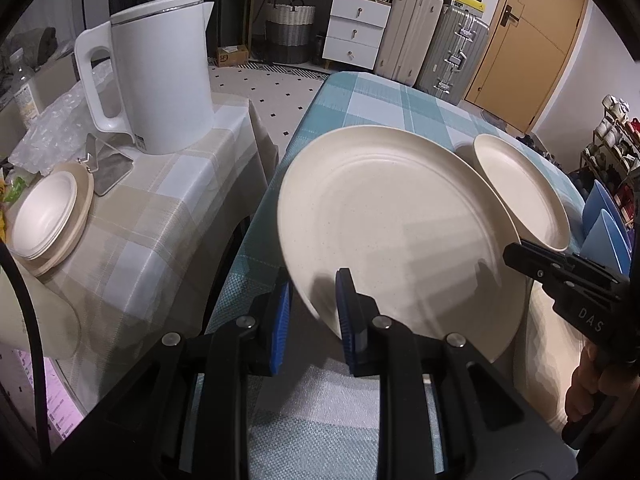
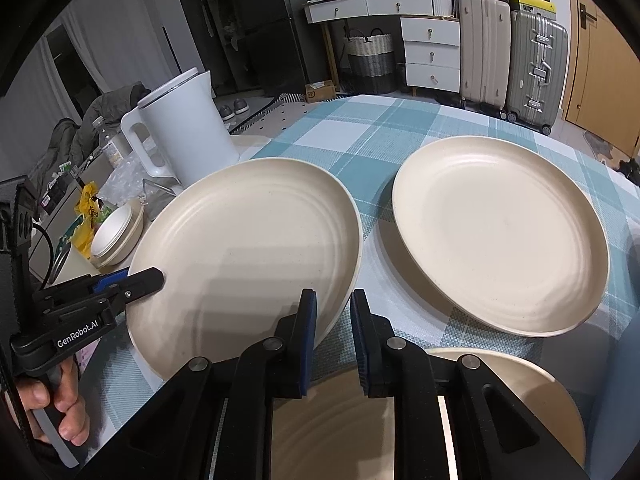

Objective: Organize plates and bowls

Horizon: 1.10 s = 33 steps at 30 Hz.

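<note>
Both grippers, left (image 1: 314, 312) and right (image 2: 334, 320), clamp the tilted plate (image 2: 248, 248) rim; lift level, stack onto the next plate (image 2: 500, 236).

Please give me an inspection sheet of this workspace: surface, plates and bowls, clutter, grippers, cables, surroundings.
Surface: teal checked tablecloth; beige-clothed side table on its left.
Job's things: tilted plate; second plate flat on the cloth; third plate beneath the right gripper; stacked bowls on the side table.
Clutter: kettle and plastic wrap on the side table.
Grippers: left gripper and right gripper both shut on the tilted plate's rim.
Cables: black cable beside the side table.
Surroundings: suitcases, white drawers, door.
</note>
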Each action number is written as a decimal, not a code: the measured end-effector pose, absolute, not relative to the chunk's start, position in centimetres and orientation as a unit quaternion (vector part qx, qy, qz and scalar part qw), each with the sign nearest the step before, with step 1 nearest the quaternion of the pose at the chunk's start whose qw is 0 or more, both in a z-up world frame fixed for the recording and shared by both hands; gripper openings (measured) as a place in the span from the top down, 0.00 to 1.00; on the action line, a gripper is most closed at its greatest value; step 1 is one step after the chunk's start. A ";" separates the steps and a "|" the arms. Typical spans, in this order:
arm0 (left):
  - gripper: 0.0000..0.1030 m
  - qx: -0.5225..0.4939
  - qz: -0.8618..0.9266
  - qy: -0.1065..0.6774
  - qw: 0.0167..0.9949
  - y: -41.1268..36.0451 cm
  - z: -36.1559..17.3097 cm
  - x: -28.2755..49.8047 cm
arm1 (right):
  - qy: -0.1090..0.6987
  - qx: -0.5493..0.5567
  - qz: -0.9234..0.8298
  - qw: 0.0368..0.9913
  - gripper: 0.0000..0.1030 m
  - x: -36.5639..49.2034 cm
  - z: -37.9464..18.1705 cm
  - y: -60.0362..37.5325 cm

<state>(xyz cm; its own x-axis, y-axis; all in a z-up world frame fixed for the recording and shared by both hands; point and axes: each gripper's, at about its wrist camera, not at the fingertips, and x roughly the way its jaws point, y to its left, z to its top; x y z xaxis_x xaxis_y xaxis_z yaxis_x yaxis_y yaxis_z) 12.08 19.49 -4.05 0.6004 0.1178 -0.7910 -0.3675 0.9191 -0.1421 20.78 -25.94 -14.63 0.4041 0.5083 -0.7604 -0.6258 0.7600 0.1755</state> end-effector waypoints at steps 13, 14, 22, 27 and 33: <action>0.81 -0.136 0.132 0.410 0.892 18.2 -1.9 11.0 | 0.412 -0.058 0.340 0.843 0.82 19.6 -12.7 -27.6; 0.81 -0.135 0.131 0.409 0.893 18.1 -1.7 10.9 | 0.410 -0.057 0.340 0.844 0.82 19.5 -12.5 -27.8; 0.81 -0.124 0.123 0.408 0.896 16.2 -0.6 10.5 | 0.402 -0.048 0.334 0.851 0.82 18.6 -11.4 -29.5; 0.81 -0.120 0.117 0.406 0.898 15.0 -0.1 10.2 | 0.398 -0.038 0.333 0.854 0.82 18.1 -10.9 -30.9; 0.81 -0.109 0.107 0.404 0.902 13.5 0.4 10.0 | 0.394 -0.032 0.328 0.858 0.82 17.6 -10.3 -32.4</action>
<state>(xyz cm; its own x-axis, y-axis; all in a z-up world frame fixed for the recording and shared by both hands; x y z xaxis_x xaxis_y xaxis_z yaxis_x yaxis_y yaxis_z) 10.00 13.46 0.40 0.6504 0.1059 -0.7522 -0.2817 0.9533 -0.1094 17.57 -32.40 -10.30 0.4743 0.5367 -0.6979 -0.5873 0.7834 0.2033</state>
